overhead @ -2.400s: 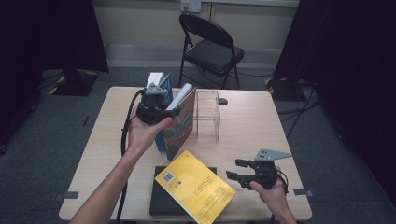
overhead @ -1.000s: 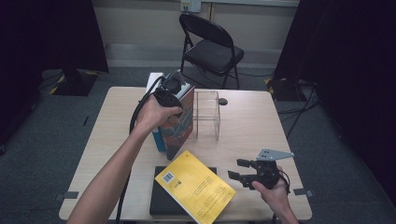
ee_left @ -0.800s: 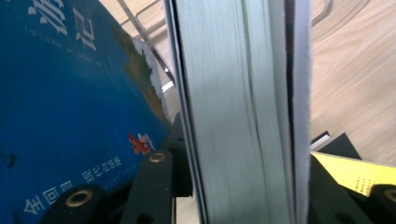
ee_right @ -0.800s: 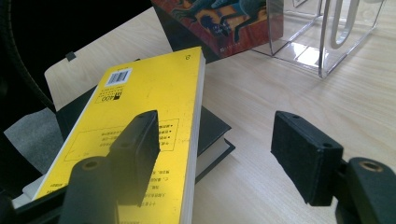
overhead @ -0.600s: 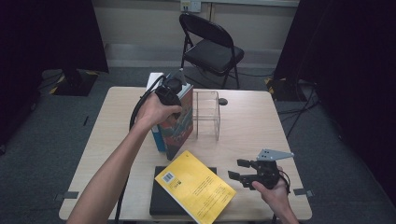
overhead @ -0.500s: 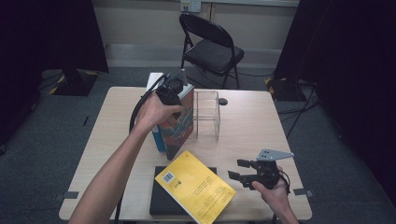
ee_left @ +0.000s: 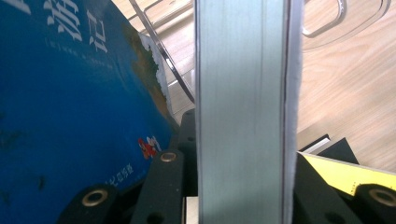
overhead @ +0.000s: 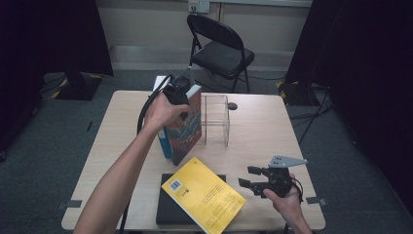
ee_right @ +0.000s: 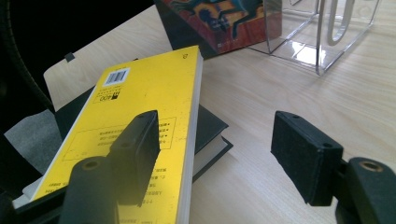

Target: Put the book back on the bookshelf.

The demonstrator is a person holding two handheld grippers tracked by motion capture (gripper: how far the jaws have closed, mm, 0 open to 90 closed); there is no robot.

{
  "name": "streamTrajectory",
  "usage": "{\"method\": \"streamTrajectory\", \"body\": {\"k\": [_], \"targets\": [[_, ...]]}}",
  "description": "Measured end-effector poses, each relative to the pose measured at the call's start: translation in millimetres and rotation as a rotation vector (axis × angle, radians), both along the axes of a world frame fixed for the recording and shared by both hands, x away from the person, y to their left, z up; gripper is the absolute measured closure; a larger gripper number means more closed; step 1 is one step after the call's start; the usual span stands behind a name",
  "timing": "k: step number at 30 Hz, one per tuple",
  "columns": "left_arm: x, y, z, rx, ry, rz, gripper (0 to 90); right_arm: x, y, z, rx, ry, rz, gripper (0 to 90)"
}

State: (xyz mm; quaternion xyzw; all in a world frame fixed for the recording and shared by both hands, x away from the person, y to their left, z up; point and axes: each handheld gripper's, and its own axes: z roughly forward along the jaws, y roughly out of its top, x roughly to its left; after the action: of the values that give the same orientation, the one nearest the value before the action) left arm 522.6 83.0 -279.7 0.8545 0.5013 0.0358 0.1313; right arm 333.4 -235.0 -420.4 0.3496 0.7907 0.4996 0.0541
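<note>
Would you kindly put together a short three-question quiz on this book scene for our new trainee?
1. True or false: the right gripper holds the yellow book.
2. What lies under the yellow book?
3. The left gripper is shut on: A) the clear rack; B) an upright book; C) nothing.

Key: 1 false, its fingers stand open; 2 a black book; 3 B.

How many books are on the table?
4. A yellow book lies on a black book near the front edge. A colourful book, gripped by the left gripper, stands beside a blue book. More may be hidden.
</note>
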Motion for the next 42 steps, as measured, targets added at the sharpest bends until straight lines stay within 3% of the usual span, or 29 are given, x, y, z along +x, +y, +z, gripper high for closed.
{"method": "streamTrajectory", "body": {"k": [7,14,23,30,38,42], "targets": [[8.6,-4.9,0.5,-0.014,-0.012,0.047,74.1,-0.1,0.7,-0.3,0.0,0.003,0.003,32.1],[17.9,-6.4,-0.6,-0.045,-0.018,0.179,74.1,-1.8,1.1,0.2,0.003,0.004,0.012,32.1],[27.8,-8.0,8.2,-0.055,-0.014,0.262,74.0,-1.6,0.2,0.1,0.011,0.008,0.011,32.1],[31.8,-5.8,4.7,-0.07,-0.017,0.362,74.0,-3.1,2.1,0.9,0.014,0.004,0.016,32.1],[34.7,-9.2,2.3,-0.073,-0.017,0.419,74.0,-3.1,1.4,0.9,0.014,0.005,0.016,32.1],[36.1,-4.7,-2.9,-0.092,-0.006,0.472,73.9,-3.3,2.0,-0.3,0.011,0.008,0.019,32.1]]}}
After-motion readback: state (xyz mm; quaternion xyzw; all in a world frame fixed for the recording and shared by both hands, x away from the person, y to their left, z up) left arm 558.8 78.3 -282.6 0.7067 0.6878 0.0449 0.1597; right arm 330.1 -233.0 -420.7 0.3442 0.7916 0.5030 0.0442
